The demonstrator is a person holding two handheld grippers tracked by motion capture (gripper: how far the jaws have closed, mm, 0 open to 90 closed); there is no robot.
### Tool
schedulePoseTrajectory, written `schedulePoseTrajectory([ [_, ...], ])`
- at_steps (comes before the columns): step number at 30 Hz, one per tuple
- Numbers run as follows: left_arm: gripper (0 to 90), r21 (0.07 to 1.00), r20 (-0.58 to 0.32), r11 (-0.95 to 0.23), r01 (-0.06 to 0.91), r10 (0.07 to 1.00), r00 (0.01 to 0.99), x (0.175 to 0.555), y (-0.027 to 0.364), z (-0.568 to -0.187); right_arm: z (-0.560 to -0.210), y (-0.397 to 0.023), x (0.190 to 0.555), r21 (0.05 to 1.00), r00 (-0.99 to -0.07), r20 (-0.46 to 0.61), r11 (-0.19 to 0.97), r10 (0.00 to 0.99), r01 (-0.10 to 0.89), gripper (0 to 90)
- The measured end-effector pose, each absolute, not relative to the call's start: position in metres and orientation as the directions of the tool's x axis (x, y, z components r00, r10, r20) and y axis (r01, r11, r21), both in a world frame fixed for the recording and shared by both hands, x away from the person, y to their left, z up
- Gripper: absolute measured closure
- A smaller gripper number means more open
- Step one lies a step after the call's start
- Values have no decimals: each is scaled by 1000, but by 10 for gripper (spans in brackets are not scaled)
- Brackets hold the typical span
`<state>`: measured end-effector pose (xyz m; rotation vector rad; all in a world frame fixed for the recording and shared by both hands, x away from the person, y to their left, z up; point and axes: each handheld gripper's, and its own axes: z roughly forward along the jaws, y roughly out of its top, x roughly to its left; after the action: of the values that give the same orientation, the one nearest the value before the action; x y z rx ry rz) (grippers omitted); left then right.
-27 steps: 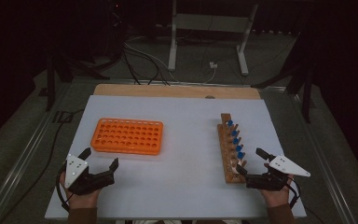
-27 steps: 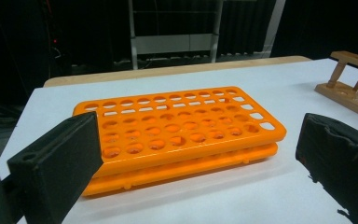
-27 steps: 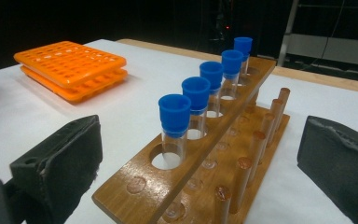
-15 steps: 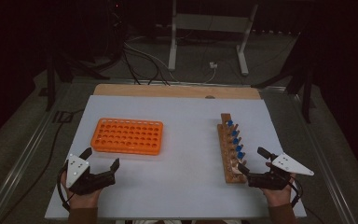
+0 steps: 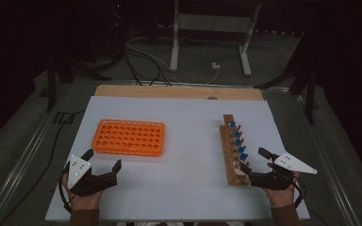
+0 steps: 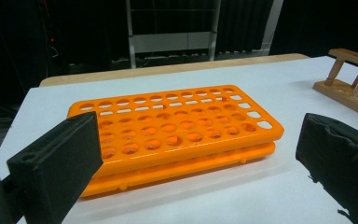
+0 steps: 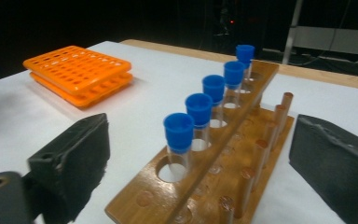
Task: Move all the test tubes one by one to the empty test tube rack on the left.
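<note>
Right gripper (image 5: pixel 253 164) edged closer to wooden rack (image 5: pixel 231 149) holding five blue-capped tubes (image 7: pixel 199 109), orange rack (image 5: pixel 129 137) empty, both grippers' fingers apart

No writing anywhere — no labels, no numbers.

Tube rack (image 5: pixel 233 149) right of tray (image 5: pixel 128 137)

Five blue-capped tubes (image 7: pixel 198 114) upright in wooden rack (image 7: pixel 242 154)
</note>
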<state>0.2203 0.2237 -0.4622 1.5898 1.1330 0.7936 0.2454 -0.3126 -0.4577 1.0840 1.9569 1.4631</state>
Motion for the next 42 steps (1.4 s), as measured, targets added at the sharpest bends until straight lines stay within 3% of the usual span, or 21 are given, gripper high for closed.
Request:
schedulePoseTrajectory([
  [2,12,954,-36,-72,290,936,349,221,224,-463,-457,-311,246,939,-586,88,129,806,319,73],
  [14,12,952,-42,-70,299,935,353,222,222,-464,-455,-296,247,909,-618,42,227,785,349,396],
  [15,12,952,-42,-70,297,935,353,221,223,-464,-457,-295,248,905,-621,42,233,782,355,487],
  [18,12,952,-43,-68,298,935,352,222,223,-464,-459,-294,248,898,-628,42,246,777,364,613],
  [22,12,951,-45,-67,300,935,352,222,222,-464,-462,-294,249,890,-634,46,257,772,377,725],
  [26,12,950,-46,-69,304,934,354,223,222,-465,-464,-292,253,882,-624,40,267,780,389,762],
  [42,12,934,-71,-60,353,935,346,226,218,-464,-444,-291,251,886,-633,25,277,773,373,768],
])
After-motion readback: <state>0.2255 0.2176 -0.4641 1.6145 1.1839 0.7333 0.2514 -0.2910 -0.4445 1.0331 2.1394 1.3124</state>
